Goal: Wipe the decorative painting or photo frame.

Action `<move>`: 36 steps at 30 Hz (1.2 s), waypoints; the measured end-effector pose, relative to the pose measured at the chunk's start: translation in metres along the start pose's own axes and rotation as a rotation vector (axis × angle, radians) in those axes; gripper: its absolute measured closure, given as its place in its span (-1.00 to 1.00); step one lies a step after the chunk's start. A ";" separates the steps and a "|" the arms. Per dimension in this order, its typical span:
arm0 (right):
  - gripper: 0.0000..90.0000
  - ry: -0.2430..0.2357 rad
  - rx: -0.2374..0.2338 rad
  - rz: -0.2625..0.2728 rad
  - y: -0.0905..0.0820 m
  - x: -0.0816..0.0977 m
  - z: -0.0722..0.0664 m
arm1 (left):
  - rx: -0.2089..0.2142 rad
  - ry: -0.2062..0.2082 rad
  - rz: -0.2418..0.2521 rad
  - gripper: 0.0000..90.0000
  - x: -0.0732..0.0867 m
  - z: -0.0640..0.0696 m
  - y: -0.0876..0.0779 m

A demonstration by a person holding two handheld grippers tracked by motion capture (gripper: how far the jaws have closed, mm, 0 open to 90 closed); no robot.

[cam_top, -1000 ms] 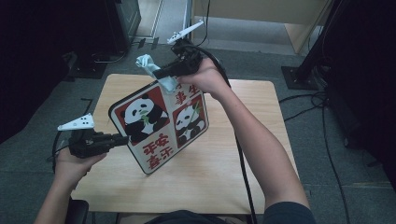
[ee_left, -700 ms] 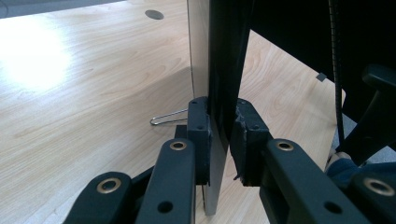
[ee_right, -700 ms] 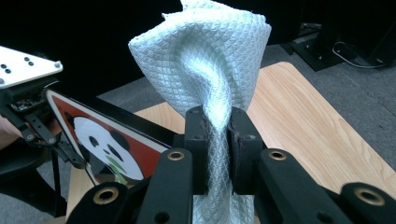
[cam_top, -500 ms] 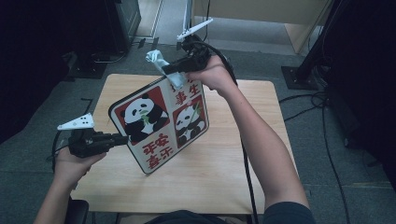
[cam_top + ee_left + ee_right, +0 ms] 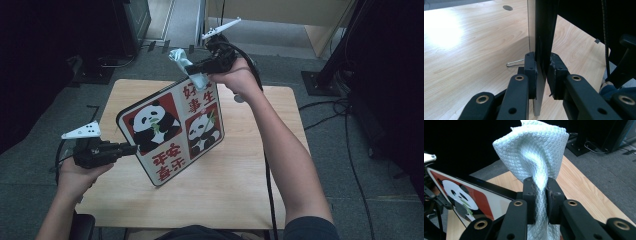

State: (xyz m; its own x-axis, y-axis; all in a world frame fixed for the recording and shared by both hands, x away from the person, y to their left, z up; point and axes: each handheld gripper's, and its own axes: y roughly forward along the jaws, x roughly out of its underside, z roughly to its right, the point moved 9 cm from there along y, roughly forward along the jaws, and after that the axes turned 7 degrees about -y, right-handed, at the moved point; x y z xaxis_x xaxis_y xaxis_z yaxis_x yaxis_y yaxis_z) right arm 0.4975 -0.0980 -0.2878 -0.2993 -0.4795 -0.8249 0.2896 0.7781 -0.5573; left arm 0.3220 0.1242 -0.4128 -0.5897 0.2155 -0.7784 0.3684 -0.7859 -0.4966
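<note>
Fingers of the left gripper (image 5: 127, 148) clamp the panda board's (image 5: 172, 131) edge, tilting it above the counter (image 5: 250, 195); right gripper (image 5: 192, 68) pinches a cloth (image 5: 536, 150), now lifted past the board's top corner, likely ending a wipe.

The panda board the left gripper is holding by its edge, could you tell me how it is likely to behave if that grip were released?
The panda board looks rigid: it stays flat though the left gripper clamps just one edge. It stands tilted on the table, so it would probably tip flat. The cloth in the right gripper is limp and would hardly prop it.
</note>
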 end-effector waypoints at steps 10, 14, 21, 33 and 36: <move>0.79 -0.012 0.042 -0.035 -0.011 0.004 0.015 | -0.002 -0.001 -0.002 0.76 0.000 0.000 0.000; 0.79 0.004 0.067 -0.032 -0.016 0.006 0.023 | -0.002 -0.004 -0.004 0.77 -0.001 -0.001 0.000; 0.79 0.009 0.102 -0.046 -0.023 0.009 0.034 | -0.006 -0.006 -0.004 0.77 -0.001 -0.002 0.000; 0.80 0.051 0.155 -0.057 -0.036 0.024 0.051 | -0.008 -0.008 -0.009 0.77 -0.002 -0.004 0.000; 0.80 0.058 0.162 -0.064 -0.038 0.030 0.054 | -0.009 -0.009 -0.009 0.77 -0.002 -0.004 0.000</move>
State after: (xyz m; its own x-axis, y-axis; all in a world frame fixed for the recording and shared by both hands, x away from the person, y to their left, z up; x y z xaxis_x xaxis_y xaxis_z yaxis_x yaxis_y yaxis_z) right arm 0.5265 -0.1636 -0.2966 -0.3721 -0.4982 -0.7831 0.4092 0.6693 -0.6202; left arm 0.3256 0.1262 -0.4128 -0.5990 0.2174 -0.7707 0.3696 -0.7788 -0.5069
